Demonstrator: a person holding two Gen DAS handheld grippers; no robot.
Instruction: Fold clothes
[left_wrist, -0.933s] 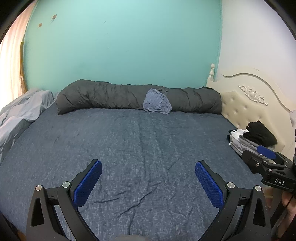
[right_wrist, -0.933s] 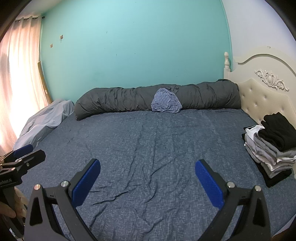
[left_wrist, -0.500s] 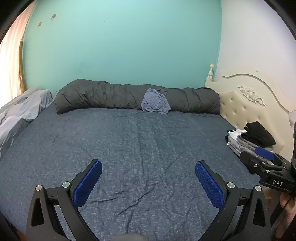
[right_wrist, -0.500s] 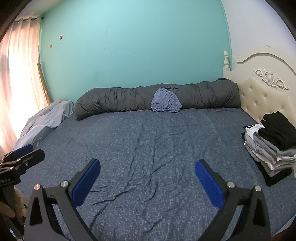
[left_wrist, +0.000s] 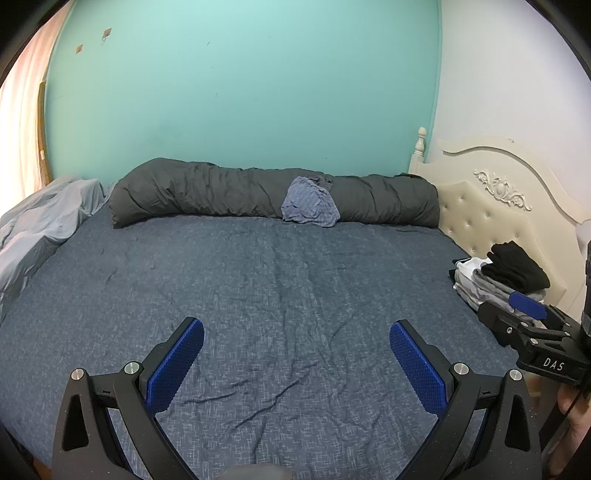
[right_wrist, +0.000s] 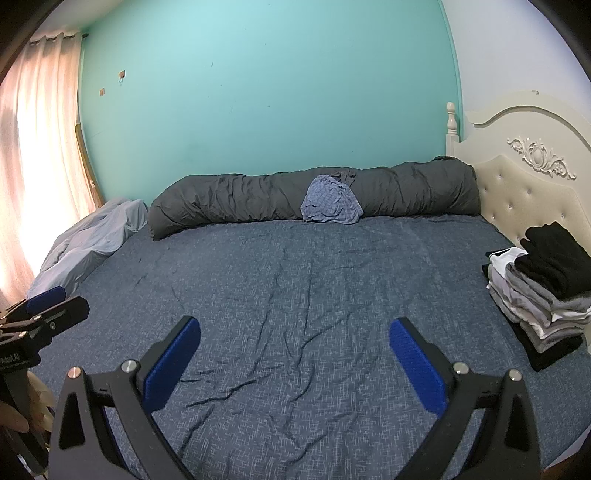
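1. I'm looking across the bed (left_wrist: 258, 280), its blue sheet lying wrinkled and filling most of both views, with a teal wall (left_wrist: 240, 92) standing behind it.
2. A cream headboard (right_wrist: 524, 184) is running along the right side, and a pink curtain (right_wrist: 33, 147) is glowing at the far left.
3. A rolled grey duvet (left_wrist: 207, 195) is stretching along the far edge of the bed, against the wall.
4. A pale grey sheet (right_wrist: 92, 240) is bunching up at the far left corner, just beside the duvet's end.
5. A stack (right_wrist: 543, 291) of folded clothes is sitting at the right edge of the bed by the headboard, a black piece lying on top.
6. The one loose garment, a crumpled blue shirt (left_wrist: 310, 206), is leaning on the middle of the duvet, well away from both grippers.
7. I'm holding the left gripper (left_wrist: 295, 358) above the near part of the bed, its fingers spread wide and gripping nothing.
8. The right gripper (right_wrist: 295, 358) is hovering alongside, jaws likewise wide apart and empty; each gripper is peeking into the other's view at the edge.
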